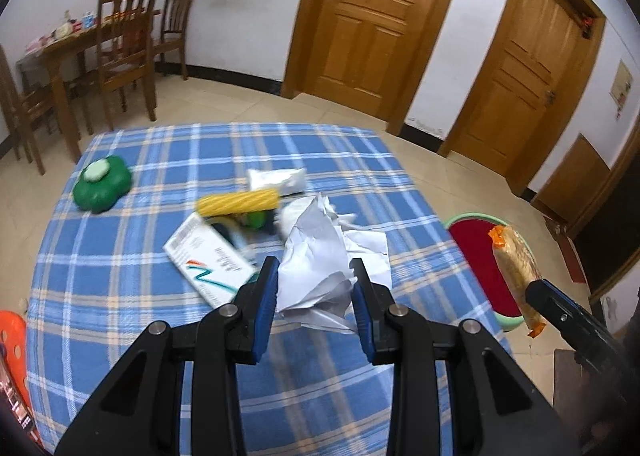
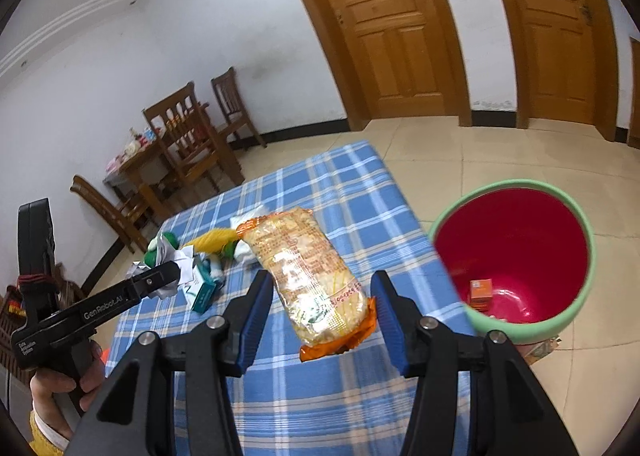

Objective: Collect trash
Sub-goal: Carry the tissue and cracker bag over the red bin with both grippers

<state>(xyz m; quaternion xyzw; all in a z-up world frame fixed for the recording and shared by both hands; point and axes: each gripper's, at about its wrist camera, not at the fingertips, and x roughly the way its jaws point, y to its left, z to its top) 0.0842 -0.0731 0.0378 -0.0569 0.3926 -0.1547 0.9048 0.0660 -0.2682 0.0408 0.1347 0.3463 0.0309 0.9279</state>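
My left gripper [image 1: 316,276] is shut on a crumpled white paper [image 1: 320,256] above the blue plaid table [image 1: 120,296]. My right gripper [image 2: 322,288] has its jaws spread wide; an orange-ended snack packet [image 2: 308,272] sits between them, touching neither pad, beside the bin. In the left wrist view the packet [image 1: 516,272] stands over the bin [image 1: 476,252] at the right gripper's tip. The bin [image 2: 516,252] is green outside, red inside, with an orange box [image 2: 480,290] at its bottom. A yellow corn cob [image 1: 238,202], a white box [image 1: 208,260] and a white pack [image 1: 276,178] lie on the table.
A green flower-shaped container [image 1: 102,186] sits at the table's far left. Wooden chairs [image 1: 124,52] and a dining table stand beyond, and two wooden doors [image 1: 368,16] at the back. An orange plastic stool [image 1: 12,340] is at the left edge.
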